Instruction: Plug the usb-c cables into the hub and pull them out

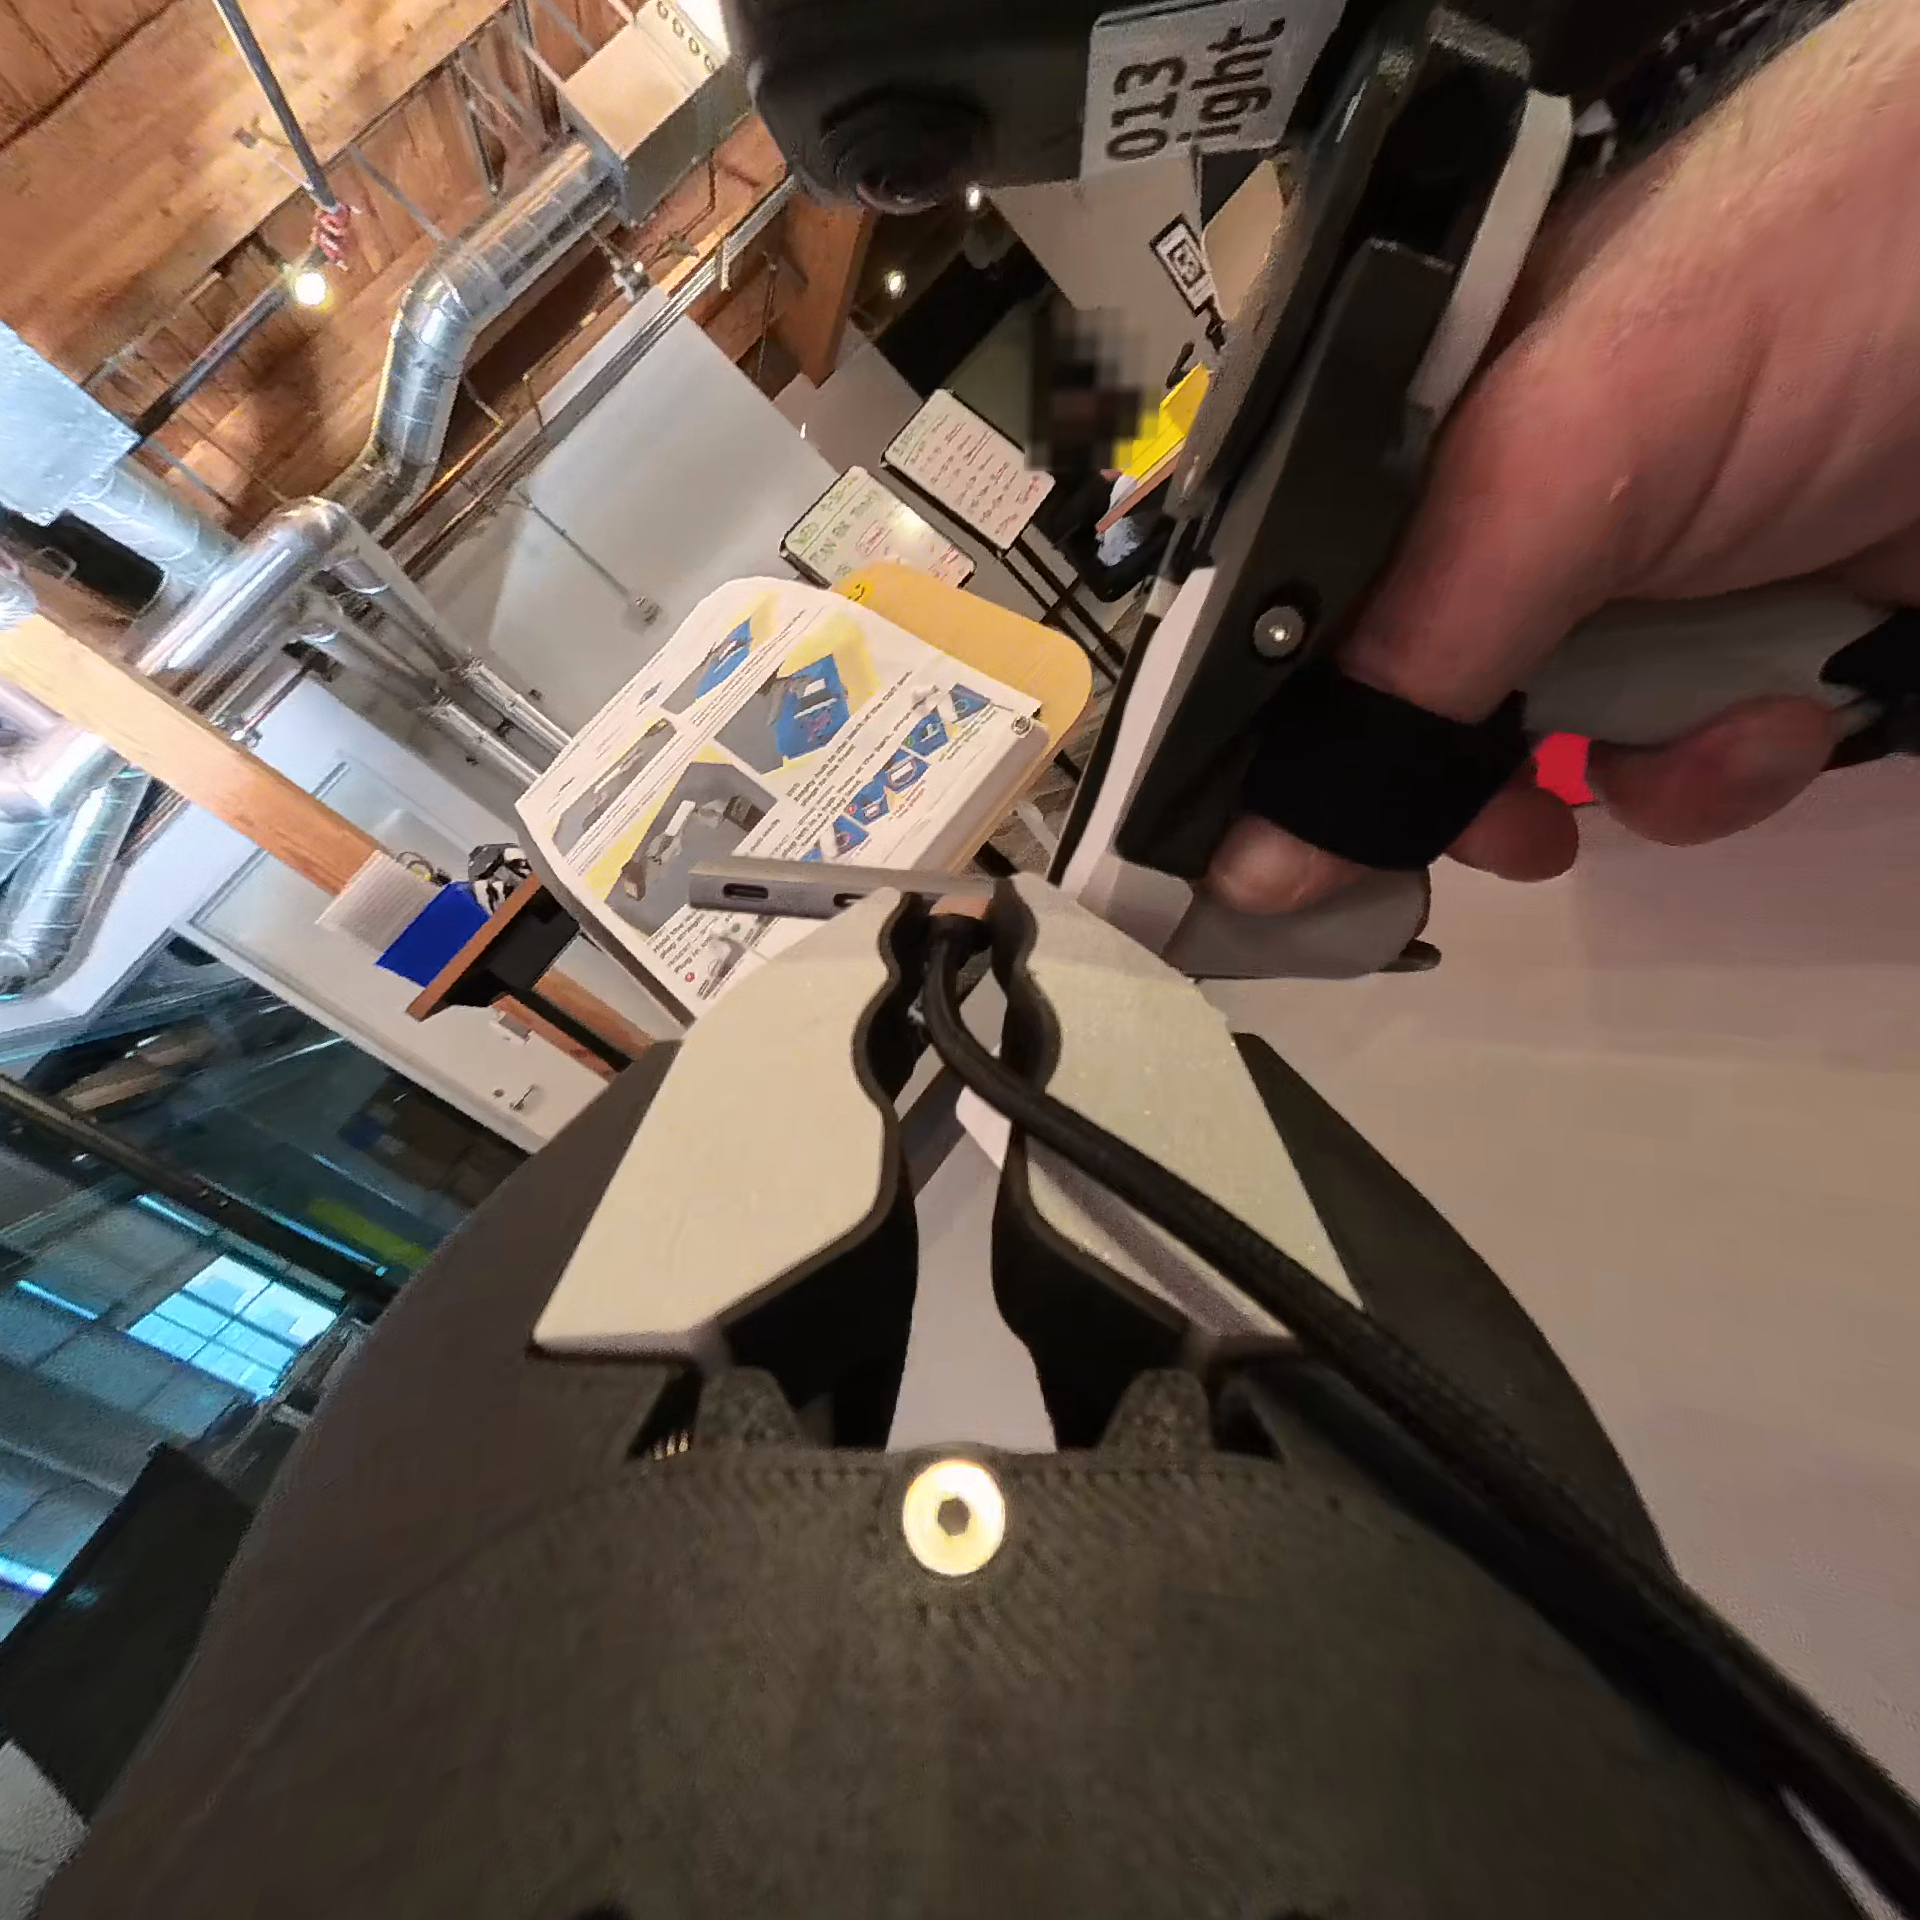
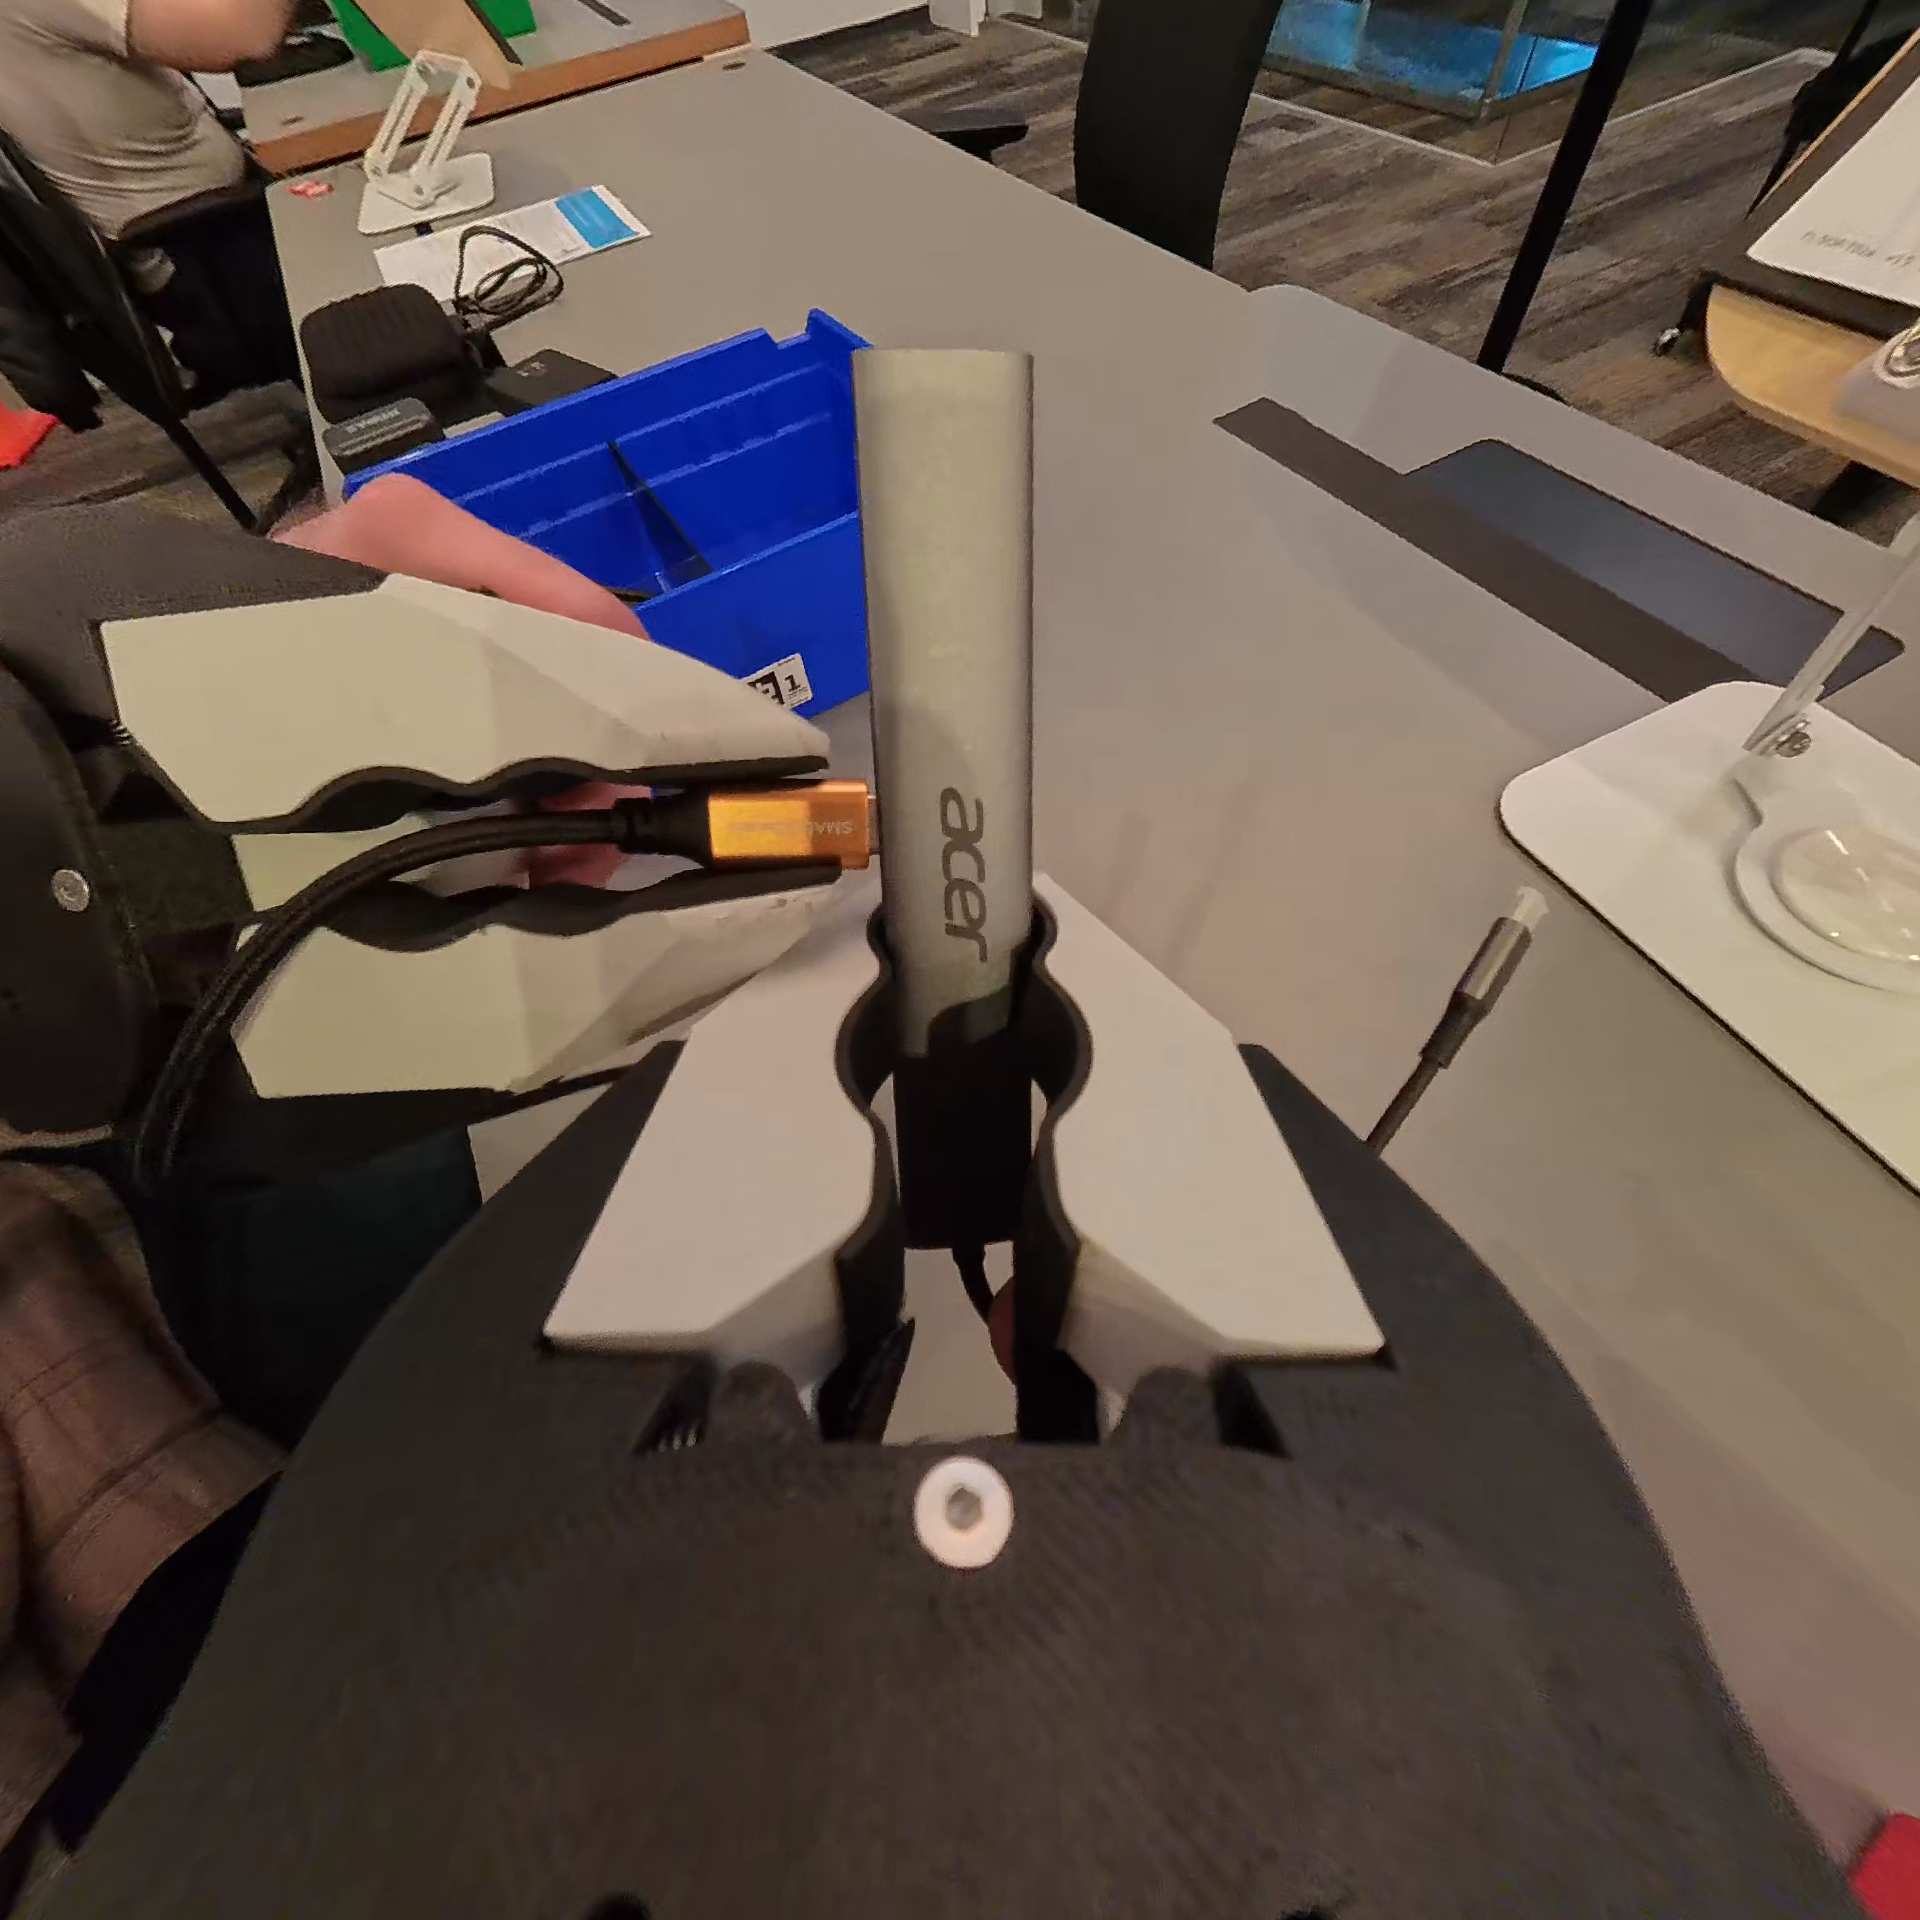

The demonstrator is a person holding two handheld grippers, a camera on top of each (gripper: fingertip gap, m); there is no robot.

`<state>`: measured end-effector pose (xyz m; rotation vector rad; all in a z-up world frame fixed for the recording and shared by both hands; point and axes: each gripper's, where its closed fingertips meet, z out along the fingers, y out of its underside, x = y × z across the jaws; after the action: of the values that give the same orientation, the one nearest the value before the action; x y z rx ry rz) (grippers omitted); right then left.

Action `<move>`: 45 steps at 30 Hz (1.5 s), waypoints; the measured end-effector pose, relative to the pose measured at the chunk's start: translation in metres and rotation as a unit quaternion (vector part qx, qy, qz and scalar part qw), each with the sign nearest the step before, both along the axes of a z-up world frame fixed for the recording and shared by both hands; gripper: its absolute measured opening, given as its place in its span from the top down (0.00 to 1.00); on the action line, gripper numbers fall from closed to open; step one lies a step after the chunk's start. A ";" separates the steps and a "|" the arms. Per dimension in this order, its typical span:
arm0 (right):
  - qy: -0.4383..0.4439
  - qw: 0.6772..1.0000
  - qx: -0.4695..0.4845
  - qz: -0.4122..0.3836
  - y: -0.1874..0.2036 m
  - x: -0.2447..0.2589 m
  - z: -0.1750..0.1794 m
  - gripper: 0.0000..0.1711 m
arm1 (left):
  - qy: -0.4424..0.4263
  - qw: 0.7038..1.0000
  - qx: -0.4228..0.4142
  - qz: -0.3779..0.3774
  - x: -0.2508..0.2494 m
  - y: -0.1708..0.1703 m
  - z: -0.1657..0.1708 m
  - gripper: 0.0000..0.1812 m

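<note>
your right gripper (image 2: 961,940) clamps the long grey metal hub (image 2: 951,665) upright off the table, while your left gripper (image 2: 831,821) pinches the orange-shelled braided cable plug (image 2: 790,826), crosswise, tip touching the hub's left edge.

Hub (image 2: 951,665) lower end hidden between the right gripper (image 2: 961,997) fingers; whether the plug tip of the orange connector (image 2: 787,826) is seated in a port can't be told, the joint is hidden by the hub's side. Braided black cable (image 1: 1195,1174) runs off the bottom right edge in the left wrist view; its connector hidden behind the left gripper (image 1: 951,914) fingertips. Second cable (image 2: 1455,1023) near the worktop's right edge: lower run hidden behind the gripper body, tip too small to read. Blue bin (image 2: 686,499) near corner hidden by hub and finger. Background patch pixelated.
</note>
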<state>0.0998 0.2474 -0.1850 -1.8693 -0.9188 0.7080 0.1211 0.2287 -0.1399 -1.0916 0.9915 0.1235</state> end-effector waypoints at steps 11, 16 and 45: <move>-0.003 0.999 0.039 0.025 0.000 -0.001 0.009 0.91 | -0.007 0.992 -0.068 -0.104 -0.001 -0.001 0.005 0.93; 0.000 0.999 0.030 -0.010 0.010 -0.002 0.008 0.92 | 0.014 0.999 -0.022 -0.025 -0.002 0.006 0.006 0.93; -0.008 0.995 0.050 -0.081 0.029 0.019 0.010 0.92 | -0.024 0.999 0.005 0.021 -0.022 0.011 0.023 0.94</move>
<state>0.1186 0.2766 -0.1753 -1.8393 -0.7876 0.5410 0.0989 0.2401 -0.1173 -1.1016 0.9250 0.1363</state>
